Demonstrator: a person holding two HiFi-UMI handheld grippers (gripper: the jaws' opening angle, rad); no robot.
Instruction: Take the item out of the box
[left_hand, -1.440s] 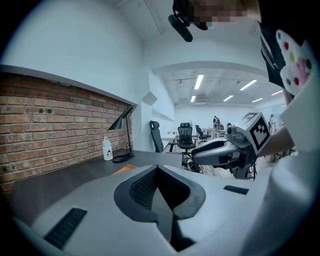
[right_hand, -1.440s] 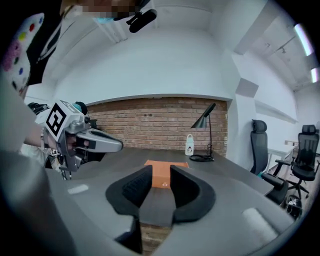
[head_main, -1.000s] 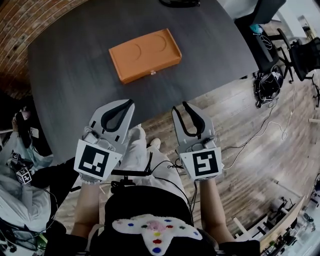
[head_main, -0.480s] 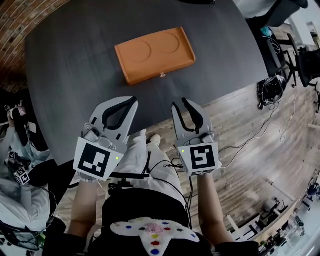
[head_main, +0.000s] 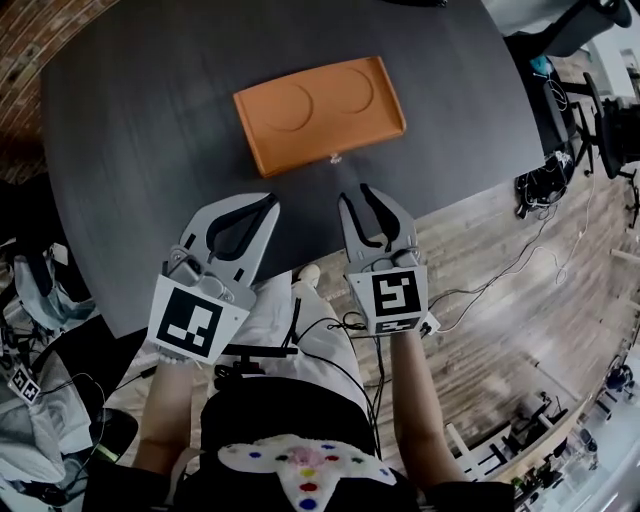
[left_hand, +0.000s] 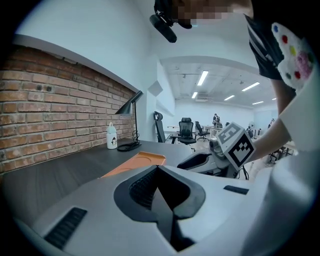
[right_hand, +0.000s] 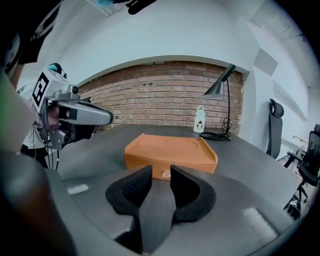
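While sitting shut at twelve o'clock on matte dark table (head_main: 150, 150), flat smooth rectangular orange box (head_main: 320, 110): long axis nine-to-three, clasp (head_main: 335, 157) facing six; left gripper (head_main: 271, 200) jaws together, empty; right gripper (head_main: 357, 195) jaws apart, empty.

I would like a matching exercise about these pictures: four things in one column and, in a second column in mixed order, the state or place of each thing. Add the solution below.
Column one
1. orange box
2. left gripper
3. right gripper
4. white bottle

Column two
A. jaws apart, nothing between them
B. lid closed, lying flat on the dark table
C. jaws together, holding nothing
D. standing upright at the far end of the table, near the brick wall

Pairs: 1-B, 2-C, 3-A, 4-D
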